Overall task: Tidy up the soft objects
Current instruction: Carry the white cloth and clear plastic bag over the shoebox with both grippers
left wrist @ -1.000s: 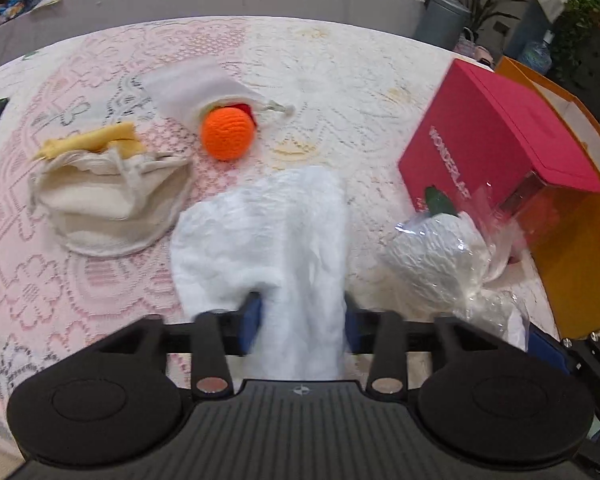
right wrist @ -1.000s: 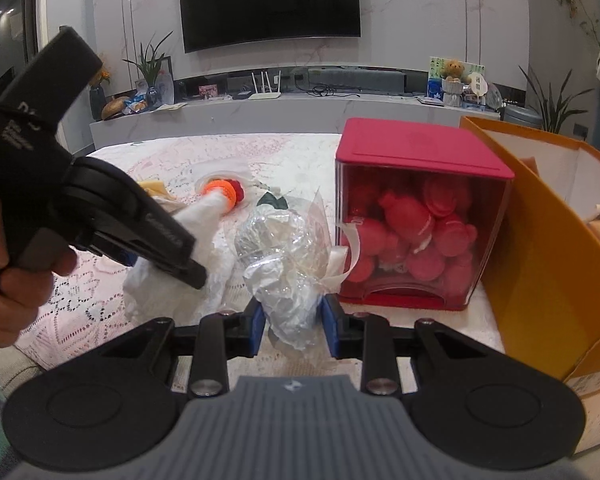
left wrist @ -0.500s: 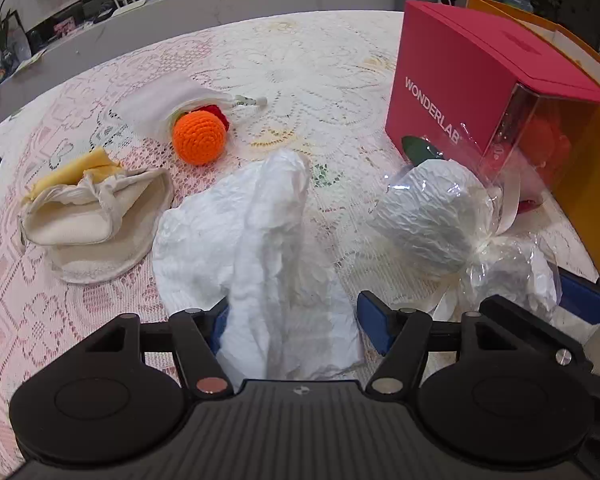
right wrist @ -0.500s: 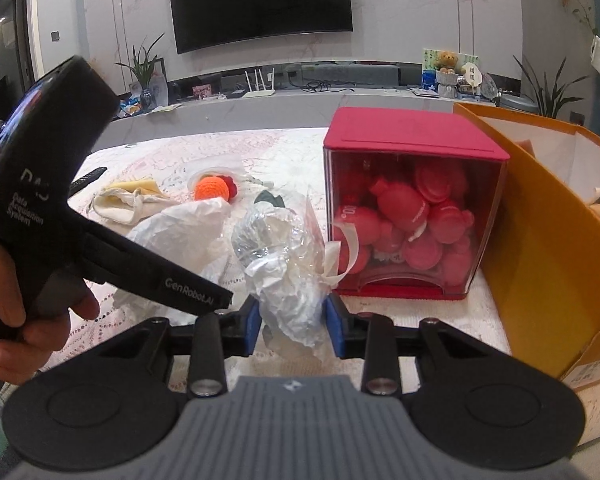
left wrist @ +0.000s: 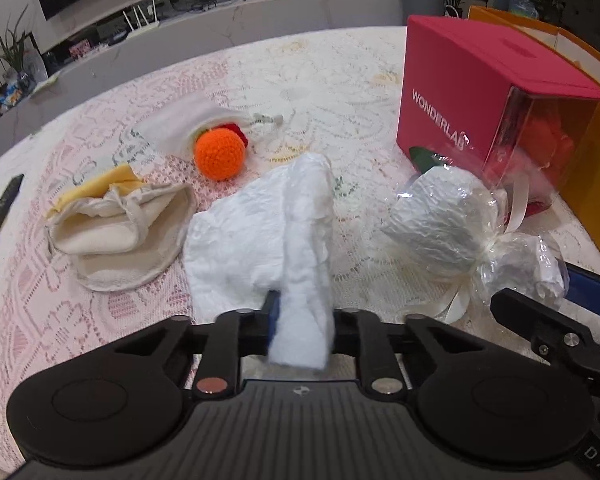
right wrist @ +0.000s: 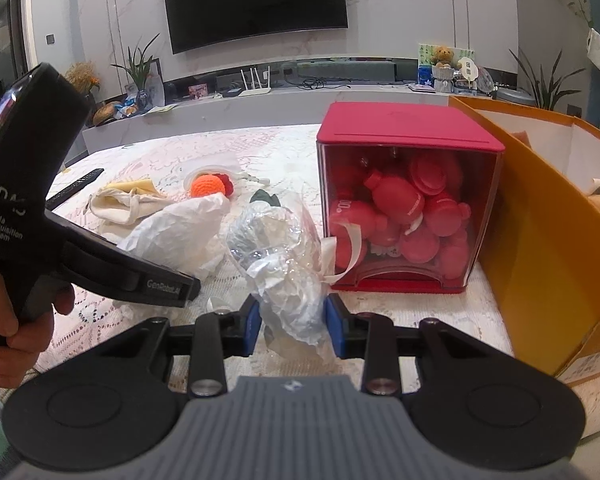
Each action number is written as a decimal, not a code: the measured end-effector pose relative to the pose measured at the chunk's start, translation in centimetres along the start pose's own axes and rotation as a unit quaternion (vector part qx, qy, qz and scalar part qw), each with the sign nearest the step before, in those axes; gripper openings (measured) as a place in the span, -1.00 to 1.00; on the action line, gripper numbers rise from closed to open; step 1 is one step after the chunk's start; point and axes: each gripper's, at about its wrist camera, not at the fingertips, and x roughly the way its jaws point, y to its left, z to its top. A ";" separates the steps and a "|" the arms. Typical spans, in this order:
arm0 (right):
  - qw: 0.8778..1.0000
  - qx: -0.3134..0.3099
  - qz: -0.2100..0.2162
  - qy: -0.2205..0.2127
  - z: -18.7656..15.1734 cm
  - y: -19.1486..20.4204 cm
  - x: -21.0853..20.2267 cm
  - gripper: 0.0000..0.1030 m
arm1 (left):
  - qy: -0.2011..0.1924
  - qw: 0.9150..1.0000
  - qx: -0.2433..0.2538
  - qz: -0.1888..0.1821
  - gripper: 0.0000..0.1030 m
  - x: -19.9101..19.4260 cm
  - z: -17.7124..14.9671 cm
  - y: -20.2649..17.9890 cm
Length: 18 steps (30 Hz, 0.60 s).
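The white cloth (left wrist: 260, 240) is looking light and limp, the sort of thing that sags and trails, so a pinch on a bunched fold near its close edge is suiting it better than a grab at a flat corner. The left gripper (left wrist: 302, 320) is doing just that: its jaws have just been closing and are now narrow, squeezing a raised ridge of the cloth between them, while the rest is lying spread on the worktop (left wrist: 340, 80) just beyond the jaws.

The wrapped bundle (right wrist: 276, 248) seems light too, but crinkly and slippery in its clear film, likely to slide if taken by the round body; the gathered tail is the safer hold. The right gripper (right wrist: 292, 320) is holding its jaws partly closed on that crumpled tail, with the rounded part of the bundle just ahead of them.

Farther past the left jaws a cream pouch (left wrist: 120, 232) is lying to the left, and an orange ball (left wrist: 219, 153) beyond it. Ahead of the right jaws a red box (right wrist: 408, 200) is standing, with an orange carton (right wrist: 540, 240) to its right.
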 end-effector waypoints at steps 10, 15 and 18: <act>0.999 -0.010 0.007 -0.036 0.2 0.3 -2.1 -0.50 | -0.058 0.998 -0.038 0.008 -0.80 -5.7 -1.2 1.2; 0.998 -0.013 0.013 -0.062 1.0 0.4 -4.3 -0.51 | -0.079 0.996 -0.037 0.001 -0.80 -9.1 -1.3 0.7; 0.997 -0.003 0.018 -0.074 1.7 0.2 -5.9 -0.51 | -0.095 0.995 -0.035 -0.006 -0.80 -11.0 -0.9 0.2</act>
